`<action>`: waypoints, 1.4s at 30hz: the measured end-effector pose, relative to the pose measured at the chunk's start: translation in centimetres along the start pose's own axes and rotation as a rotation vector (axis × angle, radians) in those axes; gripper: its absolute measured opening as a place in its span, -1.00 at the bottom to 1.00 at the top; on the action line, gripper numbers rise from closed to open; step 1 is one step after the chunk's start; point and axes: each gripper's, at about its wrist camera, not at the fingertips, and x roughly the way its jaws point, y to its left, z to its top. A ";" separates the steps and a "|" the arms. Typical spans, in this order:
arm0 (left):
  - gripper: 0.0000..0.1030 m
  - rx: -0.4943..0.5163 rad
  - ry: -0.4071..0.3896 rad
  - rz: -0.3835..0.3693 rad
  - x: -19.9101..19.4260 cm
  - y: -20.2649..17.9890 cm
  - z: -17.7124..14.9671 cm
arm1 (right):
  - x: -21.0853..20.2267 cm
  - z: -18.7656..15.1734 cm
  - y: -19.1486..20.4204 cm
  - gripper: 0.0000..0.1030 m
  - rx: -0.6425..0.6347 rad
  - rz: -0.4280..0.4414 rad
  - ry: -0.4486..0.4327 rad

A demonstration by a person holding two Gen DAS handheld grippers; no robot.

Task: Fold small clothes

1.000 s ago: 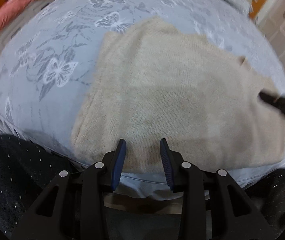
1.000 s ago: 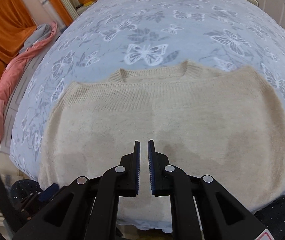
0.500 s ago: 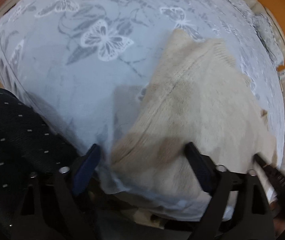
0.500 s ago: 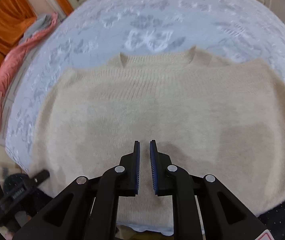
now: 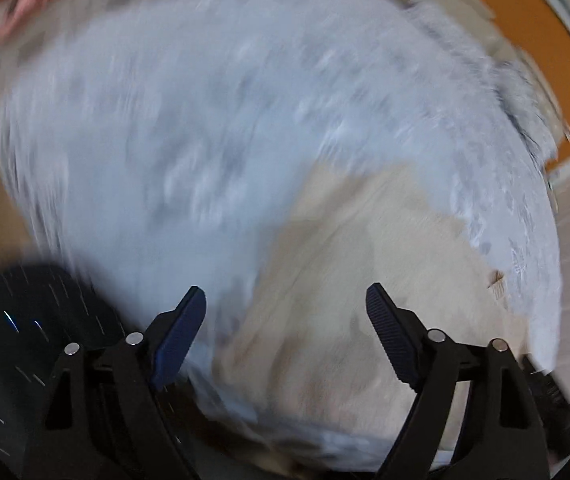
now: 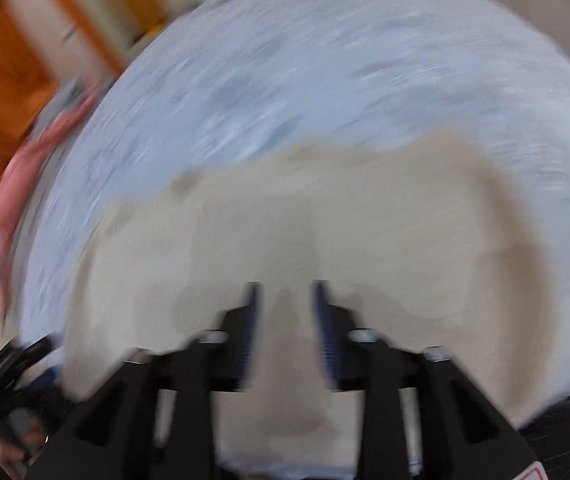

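Sweater — soft, limp, light knit on the bed — best pinched at its lower-frame hem; both my jaws just opened, grasping nothing.

Support surface: a bed under my fingers, covered by a pale blue bedspread; its pattern is blurred.
Item on bedspread: one cream knitted sweater, lying flat near the bed's front edge.
Far end: rumpled grey-blue bedding.
Left edge: a pink cloth draped along the bed's side.
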 end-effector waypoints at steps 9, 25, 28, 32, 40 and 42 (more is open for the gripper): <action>0.33 0.274 0.192 0.002 11.7 -8.8 4.9 | 4.0 6.3 -10.9 0.00 0.068 -0.202 0.063; -0.27 0.229 0.127 -0.023 8.5 -7.5 6.5 | 2.0 6.2 -10.1 -0.63 0.048 -0.170 -0.037; 0.04 0.140 0.084 -0.022 4.9 -4.1 4.5 | -1.5 5.1 -7.2 -0.63 0.008 -0.106 -0.113; 0.22 -0.025 0.129 0.022 4.0 0.7 0.5 | -1.3 1.6 1.1 -0.64 -0.172 0.067 -0.010; 0.72 -0.116 0.235 0.020 7.5 3.3 -3.6 | 6.8 -5.2 8.5 -0.64 -0.306 0.079 0.178; 0.46 -0.118 0.229 0.011 8.0 2.6 -3.2 | 6.6 -5.2 8.3 -0.65 -0.301 0.079 0.176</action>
